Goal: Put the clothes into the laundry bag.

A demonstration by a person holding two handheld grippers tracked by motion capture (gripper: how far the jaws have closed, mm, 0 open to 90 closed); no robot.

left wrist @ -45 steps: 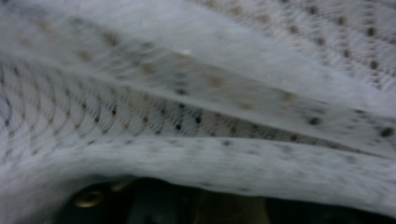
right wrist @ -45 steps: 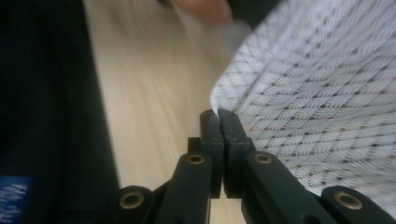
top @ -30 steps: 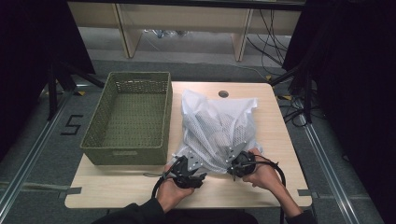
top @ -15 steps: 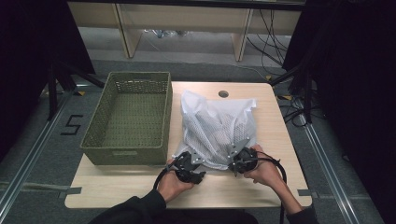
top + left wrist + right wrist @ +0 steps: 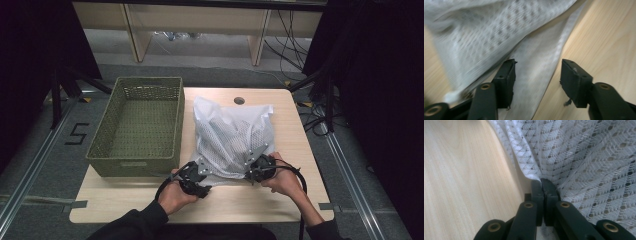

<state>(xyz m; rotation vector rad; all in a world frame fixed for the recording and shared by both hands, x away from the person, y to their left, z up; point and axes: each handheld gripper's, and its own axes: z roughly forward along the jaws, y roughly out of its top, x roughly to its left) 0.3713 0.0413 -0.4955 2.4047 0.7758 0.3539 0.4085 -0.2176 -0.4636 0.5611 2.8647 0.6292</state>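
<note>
Pinching white mesh bag edge: right tongs; left tongs spread, just widened, astride bag hem.

Left gripper now shifted slightly left along mesh bag near edge, jaws just opening wider.

A mesh bag lies on the table, just right of the basket, which stands at the table's left edge. The left gripper sits at the bag's near left corner; in the left gripper view a strip of the bag runs between its parted fingers, bare table beyond the other finger. The right gripper is at the bag's near right corner; its fingers meet on the bag's edge, bare table to one side of them, mesh to the other
</note>
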